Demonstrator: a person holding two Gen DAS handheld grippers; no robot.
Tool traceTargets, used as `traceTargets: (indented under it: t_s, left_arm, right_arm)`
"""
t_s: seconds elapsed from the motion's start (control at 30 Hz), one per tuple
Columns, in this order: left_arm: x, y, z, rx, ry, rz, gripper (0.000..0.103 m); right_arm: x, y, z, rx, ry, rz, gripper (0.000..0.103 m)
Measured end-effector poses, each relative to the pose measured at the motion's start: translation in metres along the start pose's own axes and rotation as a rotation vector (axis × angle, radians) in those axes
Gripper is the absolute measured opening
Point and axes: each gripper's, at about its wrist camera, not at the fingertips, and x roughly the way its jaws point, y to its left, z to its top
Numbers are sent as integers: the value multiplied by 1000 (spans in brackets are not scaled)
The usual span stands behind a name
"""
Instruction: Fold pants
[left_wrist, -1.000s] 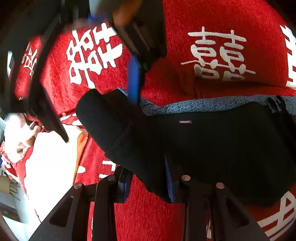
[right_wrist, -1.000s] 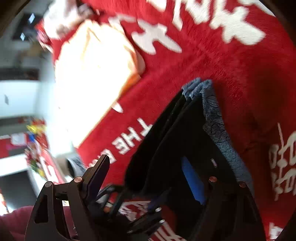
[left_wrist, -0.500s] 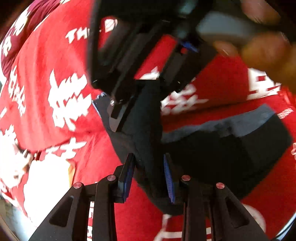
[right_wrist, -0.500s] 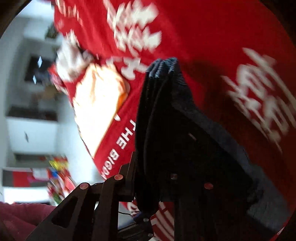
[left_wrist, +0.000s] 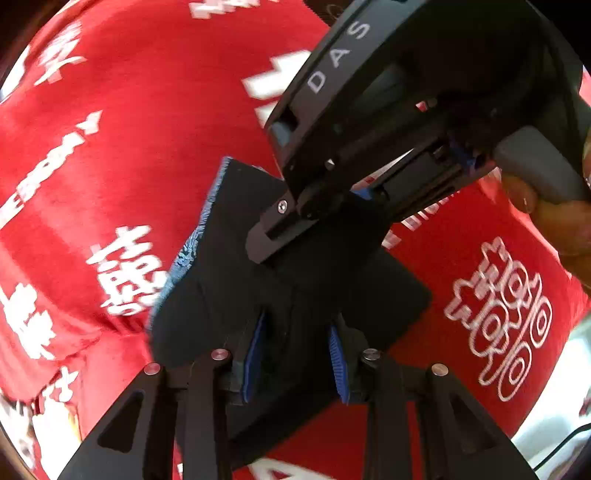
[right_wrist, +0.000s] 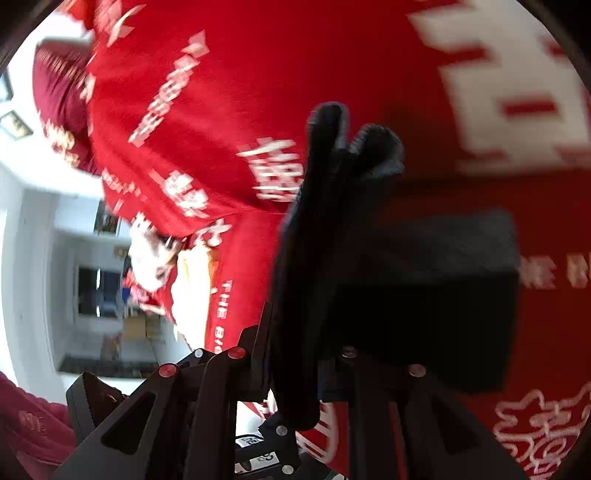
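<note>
The black pants (left_wrist: 229, 280), folded into a thick bundle with a blue-grey patterned lining at one edge, hang above the red cloth. My left gripper (left_wrist: 295, 354) is shut on the bundle's near edge, dark fabric bulging between its blue pads. In the left wrist view my right gripper (left_wrist: 291, 218) clamps the bundle's far side, held by a hand at the right edge. In the right wrist view the pants (right_wrist: 321, 229) rise in upright folds from my right gripper (right_wrist: 299, 354), which is shut on them; a flap hangs to the right.
A red cloth (left_wrist: 122, 122) with white characters covers the whole surface under the pants. A pale cushion or cloth (right_wrist: 192, 288) lies at its left side. Beyond it is a bright room with white furniture (right_wrist: 40, 229). A dark red sleeve (right_wrist: 22, 421) shows bottom left.
My right gripper went from open beside the pants to shut on them. Both grippers lifted the bundle off the cloth and swung it sideways, rolling as they went.
</note>
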Motion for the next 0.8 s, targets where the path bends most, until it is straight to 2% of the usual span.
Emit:
traceTargets:
  t_s: [0.07,0.2,0.27,0.3,0.33,0.4,0.6,0.63,0.67,0.7,0.8]
  left_arm:
    - [17,-23,-1,30,51,-20,33]
    - [44,-41,-13,58,136,-26,33]
    - [51,-47,-17,75,162,-19,33]
    - [54,-50,-19,87,175,-12,37]
    - [56,-51,-19,92,183,-10,49]
    - [56,-50,-20,71,189,-26,60]
    - [45,-25,-25,-28,243,-67,61]
    - [44,-19,-26,-47,251,-65,64]
    - [43,-11,-29,-69,263,-60,70]
    - [42,-3,-30,-101,278,-53,88]
    - [38,19,-35,-179,294,-47,90]
  right_arm:
    - [1,-26,-7,50,-2,-9,19]
    - [12,-75,-26,119,10,-30,19]
    - [18,-85,-31,127,11,-41,19]
    - [22,-88,-33,125,13,-49,19]
    - [23,-85,-36,123,14,-55,21]
    - [20,-91,-35,114,13,-78,25]
    - [13,-88,-42,68,13,-188,29]
    - [13,-85,-43,57,11,-215,31]
    - [12,-81,-44,47,7,-250,32]
    - [10,-80,-47,41,4,-278,34]
    - [6,-75,-55,16,-4,-366,44]
